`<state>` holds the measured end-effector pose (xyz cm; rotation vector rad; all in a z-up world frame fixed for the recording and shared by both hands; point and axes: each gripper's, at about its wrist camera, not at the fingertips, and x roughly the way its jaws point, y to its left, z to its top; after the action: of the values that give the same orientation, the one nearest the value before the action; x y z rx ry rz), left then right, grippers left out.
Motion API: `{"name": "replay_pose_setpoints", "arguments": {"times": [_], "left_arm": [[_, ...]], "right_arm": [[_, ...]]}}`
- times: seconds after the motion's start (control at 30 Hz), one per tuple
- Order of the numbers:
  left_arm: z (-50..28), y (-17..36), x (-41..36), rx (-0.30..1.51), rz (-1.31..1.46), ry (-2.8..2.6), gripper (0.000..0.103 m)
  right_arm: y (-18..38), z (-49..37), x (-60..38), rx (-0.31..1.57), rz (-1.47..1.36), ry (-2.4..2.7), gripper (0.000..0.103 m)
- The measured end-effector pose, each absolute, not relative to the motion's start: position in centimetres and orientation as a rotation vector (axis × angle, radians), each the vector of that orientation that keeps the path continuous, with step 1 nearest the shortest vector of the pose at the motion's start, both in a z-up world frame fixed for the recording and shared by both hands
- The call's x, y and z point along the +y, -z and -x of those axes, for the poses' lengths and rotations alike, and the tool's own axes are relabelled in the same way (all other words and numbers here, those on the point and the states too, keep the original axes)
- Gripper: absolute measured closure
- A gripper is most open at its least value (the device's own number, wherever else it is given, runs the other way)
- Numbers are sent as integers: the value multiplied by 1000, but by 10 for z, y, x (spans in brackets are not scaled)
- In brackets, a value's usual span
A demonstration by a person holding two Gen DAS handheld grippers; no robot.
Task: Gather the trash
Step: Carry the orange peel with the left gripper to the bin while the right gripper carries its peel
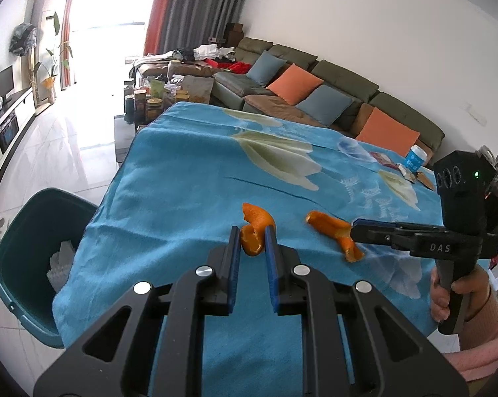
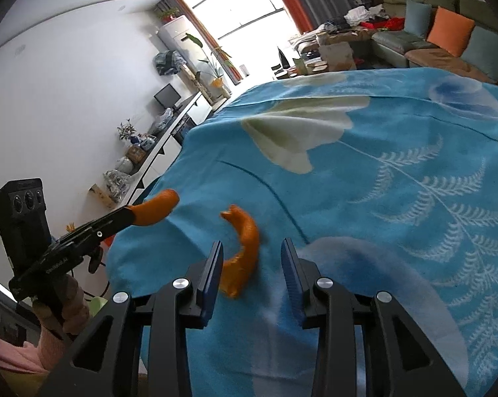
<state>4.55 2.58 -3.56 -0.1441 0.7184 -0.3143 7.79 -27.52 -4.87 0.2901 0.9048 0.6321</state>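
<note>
Left gripper [image 1: 252, 243] has its fingers pinching one peel [image 1: 254, 231], held just above the blue cloth on the tabletop [image 1: 182, 182]. Right gripper [image 2: 252, 258] is spread, second peel [image 2: 240, 251] lying on the cloth between its fingers, not gripped. Bin [image 1: 23, 231] sits at the tabletop's left edge. Risk: closing off-centre could just nudge that curly peel away or snag cloth.

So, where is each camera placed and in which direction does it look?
Left wrist: on the left gripper, facing down over the blue cloth at its held orange peel; right gripper and hand show.
Right wrist: on the right gripper, open around a second peel; left gripper shows.
Shared: cloth, both peels, sofa.
</note>
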Motion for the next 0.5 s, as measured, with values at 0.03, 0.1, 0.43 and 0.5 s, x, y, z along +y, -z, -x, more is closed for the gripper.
{"name": "replay_pose_setpoints", "arguments": {"times": [0.03,0.1,0.43,0.5], "left_arm": [[-45,36,27,719,144,310,88],[-43,37,30,721,146,306,88],[-32,32,41,696,149,279,88],[-29,30,44,686,147,271,88]], "right_arm": [[49,-79,-272,906,-284,-635,68],[50,-81,-266,915,-274,-636,72],[38,-76,-252,885,-274,-679,95],[33,-75,-247,874,-270,-697,95]]}}
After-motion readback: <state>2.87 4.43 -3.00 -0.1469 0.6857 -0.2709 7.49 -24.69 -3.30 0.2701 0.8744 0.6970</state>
